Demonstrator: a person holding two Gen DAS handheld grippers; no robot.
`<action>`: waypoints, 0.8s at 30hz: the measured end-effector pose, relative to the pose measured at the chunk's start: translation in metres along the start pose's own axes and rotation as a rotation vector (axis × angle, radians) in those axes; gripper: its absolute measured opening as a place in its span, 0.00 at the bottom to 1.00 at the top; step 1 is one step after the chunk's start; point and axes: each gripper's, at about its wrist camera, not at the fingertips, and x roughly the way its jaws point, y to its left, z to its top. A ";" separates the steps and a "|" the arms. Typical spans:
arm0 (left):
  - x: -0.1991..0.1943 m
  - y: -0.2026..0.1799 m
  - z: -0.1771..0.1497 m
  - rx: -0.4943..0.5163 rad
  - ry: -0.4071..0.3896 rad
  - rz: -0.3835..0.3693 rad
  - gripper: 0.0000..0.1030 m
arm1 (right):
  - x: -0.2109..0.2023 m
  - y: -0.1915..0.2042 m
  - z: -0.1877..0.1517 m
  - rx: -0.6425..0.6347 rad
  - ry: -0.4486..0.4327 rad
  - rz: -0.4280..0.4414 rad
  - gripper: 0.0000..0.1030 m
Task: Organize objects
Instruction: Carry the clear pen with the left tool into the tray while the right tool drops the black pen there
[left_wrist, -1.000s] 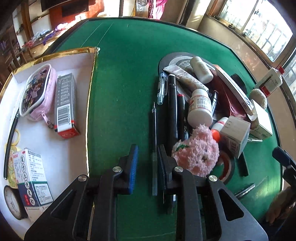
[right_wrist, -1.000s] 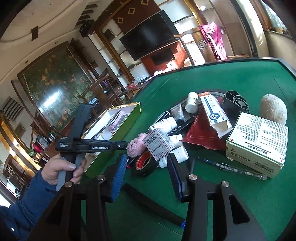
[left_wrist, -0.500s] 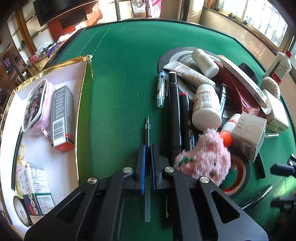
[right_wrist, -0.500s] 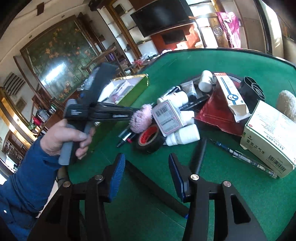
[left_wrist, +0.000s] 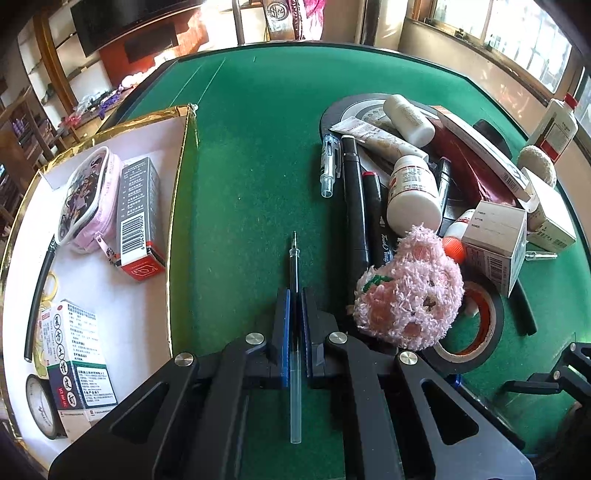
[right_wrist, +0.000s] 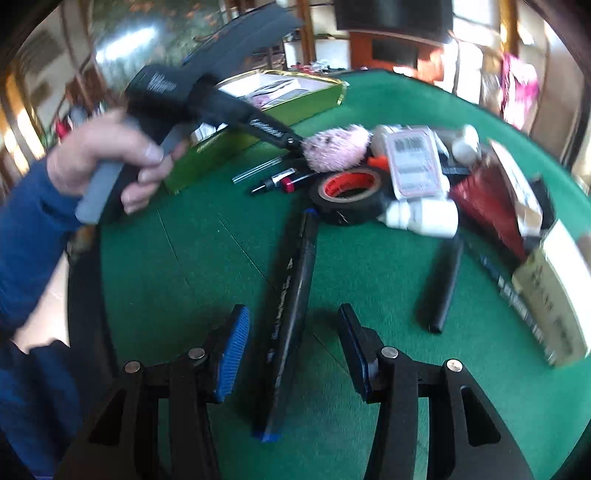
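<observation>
**Left gripper pinching a pen refill; right gripper spread over a black marker**

In the left wrist view, the left gripper (left_wrist: 294, 325) stood at lower centre with its blue pads pressed onto a thin pen refill (left_wrist: 294, 266); the dark tip of the refill pointed up the frame over the green table (left_wrist: 258, 129), and its clear tail ran back between the fingers. At the left edge lay the gold-rimmed box (left_wrist: 177, 177), holding a pink pouch (left_wrist: 86, 199) and a barcoded carton (left_wrist: 135, 214) side by side. To the right of the gripper lay the heap: a pink plush toy (left_wrist: 408, 291) resting on a roll of black tape (left_wrist: 476, 328), with a white bottle (left_wrist: 413, 192) above it and black markers just left of it.

In the right wrist view, somewhat blurred, the right gripper (right_wrist: 291, 347) stood at lower centre with its jaws spread; a long black marker (right_wrist: 291, 295) lay on the felt between them, touching neither pad. At upper left a hand (right_wrist: 107, 158) in a blue sleeve held the left gripper's handle.
</observation>
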 end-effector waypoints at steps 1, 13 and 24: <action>0.000 -0.001 -0.001 0.004 -0.007 0.008 0.05 | 0.001 0.003 0.001 -0.003 0.001 -0.017 0.39; -0.016 0.012 -0.021 -0.084 -0.063 -0.088 0.04 | -0.020 -0.015 -0.006 0.203 -0.126 0.012 0.12; -0.052 0.029 -0.031 -0.151 -0.143 -0.187 0.04 | -0.035 -0.028 0.011 0.328 -0.217 0.065 0.12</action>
